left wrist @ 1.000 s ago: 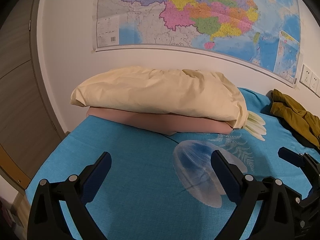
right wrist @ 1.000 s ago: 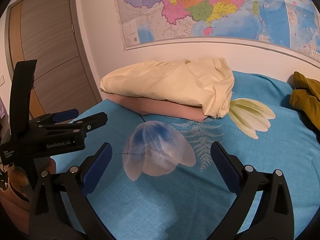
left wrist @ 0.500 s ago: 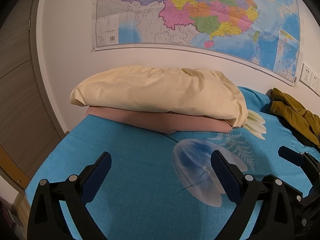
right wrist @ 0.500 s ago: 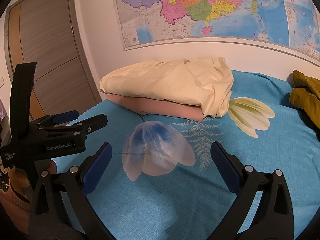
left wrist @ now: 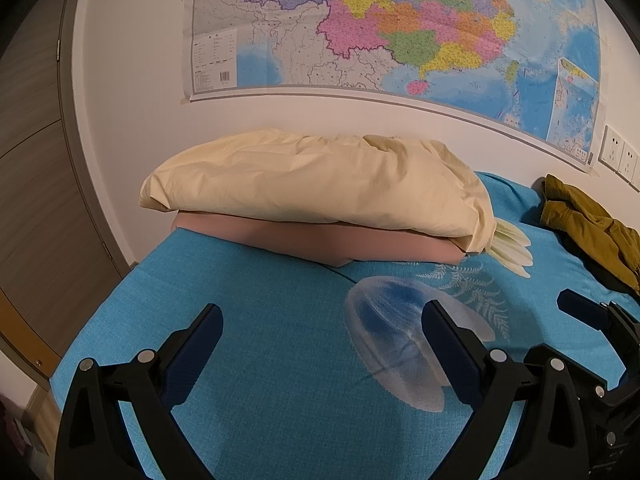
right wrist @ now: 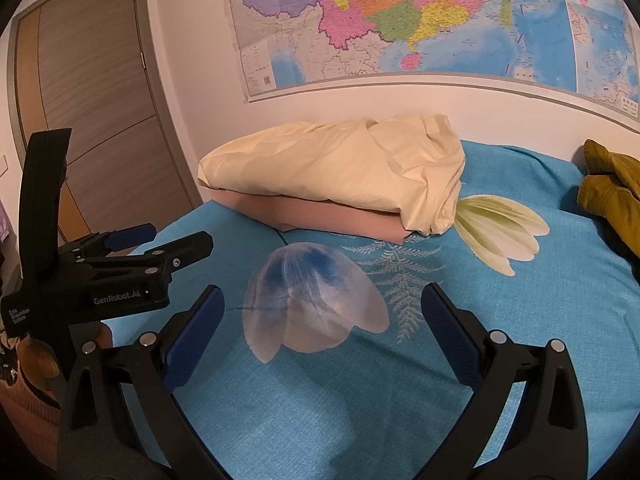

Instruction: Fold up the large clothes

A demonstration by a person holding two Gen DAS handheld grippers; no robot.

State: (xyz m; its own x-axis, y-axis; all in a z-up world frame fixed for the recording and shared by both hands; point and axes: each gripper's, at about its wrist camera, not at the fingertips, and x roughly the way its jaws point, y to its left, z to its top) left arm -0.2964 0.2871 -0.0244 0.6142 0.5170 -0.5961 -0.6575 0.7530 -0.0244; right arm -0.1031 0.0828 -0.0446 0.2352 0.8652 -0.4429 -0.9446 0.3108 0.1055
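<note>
Both claws hang above the near part of the bed (left wrist: 248, 304), its blue cover printed with a pale jellyfish-like flower (right wrist: 312, 300) and a white fern. The left claw (left wrist: 322, 354) stands wide, its 2 blue-padded fingers (left wrist: 196, 350) far apart with nothing between them; in the right wrist view it (right wrist: 132, 242) shows side-on at the left. The right claw (right wrist: 322, 334) is likewise spread wide and empty, over the printed flower.

The olive-green garment (left wrist: 588, 232) lies crumpled at the far right edge of the bed, near the wall, well apart from both claws and off to the right of each; in the right wrist view it (right wrist: 612, 192) sits at the right border, partly cut off. Neither claw touches it.

At the far edge of the bed, by the wall, a cream pillow (left wrist: 312, 184) rests on a folded pink blanket (left wrist: 360, 244). A large coloured map (right wrist: 420, 20) hangs on the wall above, and a wooden door (right wrist: 92, 112) stands left
</note>
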